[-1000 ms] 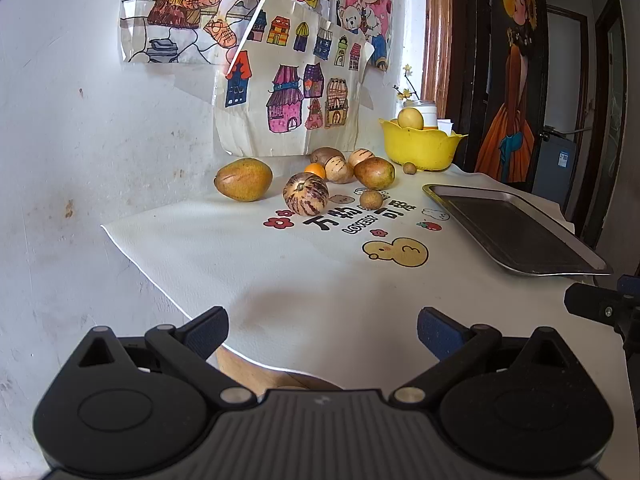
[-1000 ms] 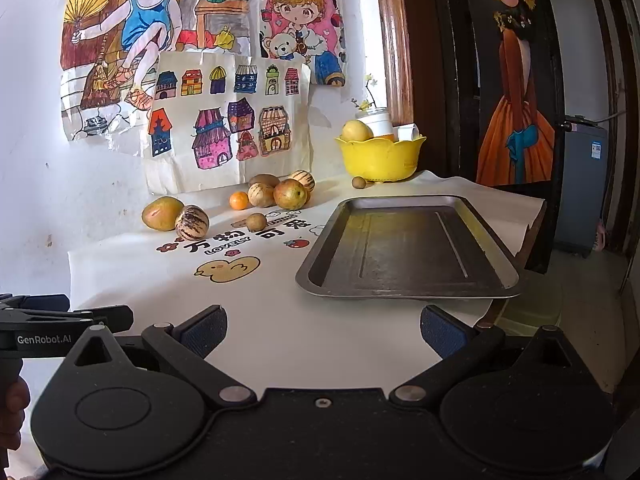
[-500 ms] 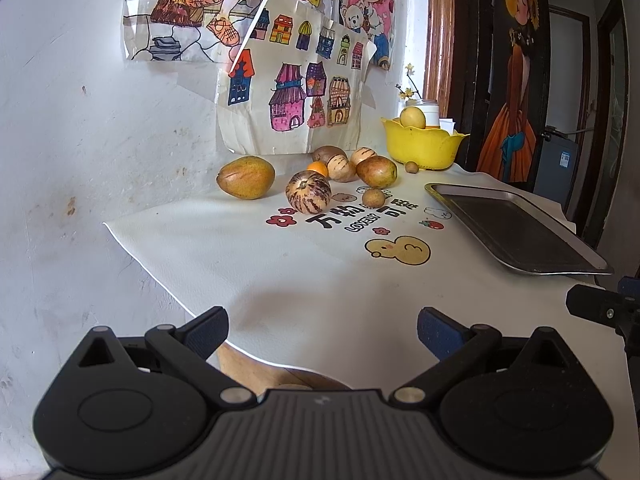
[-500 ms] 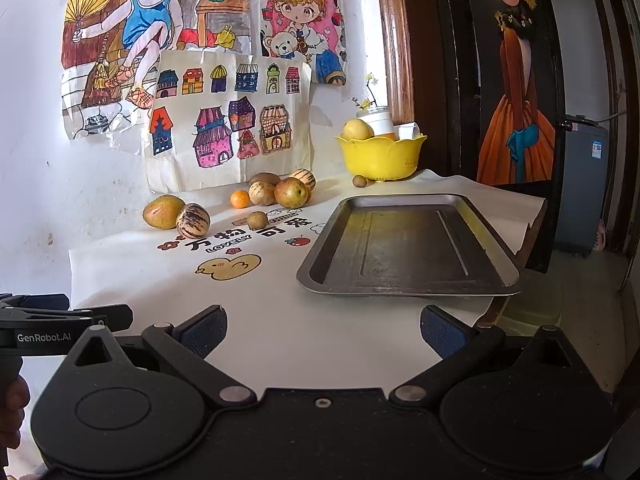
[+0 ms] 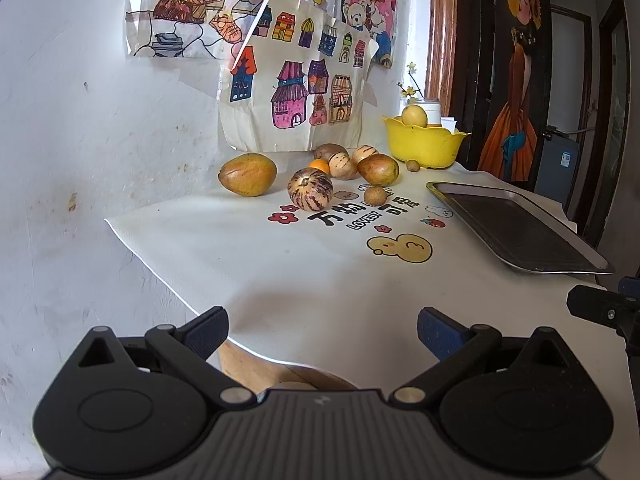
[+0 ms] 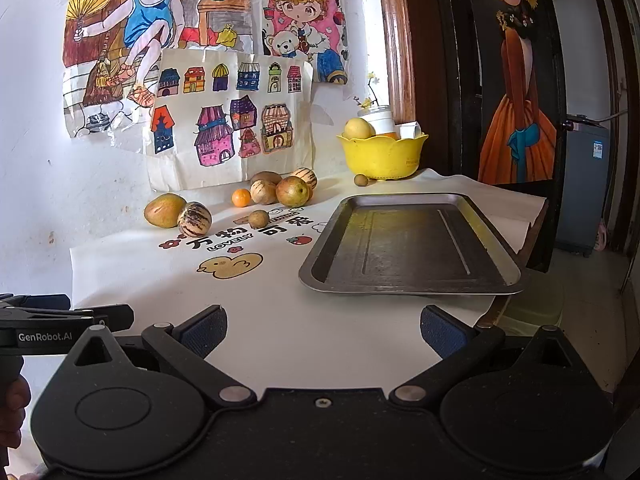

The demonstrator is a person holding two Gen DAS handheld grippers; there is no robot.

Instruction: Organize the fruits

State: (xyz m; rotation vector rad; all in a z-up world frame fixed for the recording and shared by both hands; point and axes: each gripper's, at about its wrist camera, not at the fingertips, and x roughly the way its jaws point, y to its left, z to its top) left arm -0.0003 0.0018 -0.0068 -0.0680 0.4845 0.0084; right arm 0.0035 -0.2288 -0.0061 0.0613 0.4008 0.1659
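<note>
Left hand-held gripper (image 5: 322,326): jaws spread wide, nothing between them, held over the near edge of the counter (image 5: 280,280); the fruit group sits a little lower in its view than a second ago, a slight change of camera aim.
Right hand-held gripper (image 6: 322,326): jaws spread wide, empty, held over the near counter in front of the tray (image 6: 408,246); its view is nearly unchanged from a second ago.
Fruits: all on the white cloth near the back wall, positions unchanged since the earlier frames.
Mango (image 5: 247,174): far left of the group, lying on its side.
Striped melon (image 5: 310,189): just right of the mango, apart from it in the left view.
Small orange (image 5: 320,165): behind the striped melon.
Cluster: a brown-green fruit (image 5: 378,169) with a pale striped fruit (image 5: 342,165) beside it.
Small brown fruit (image 5: 375,195): alone, in front of the cluster.
Yellow bowl (image 5: 420,142): back right, holding a yellow fruit (image 5: 414,115); a small round fruit (image 5: 412,165) lies at its base.
Tray: dark metal, right of the fruits, carrying nothing.
</note>
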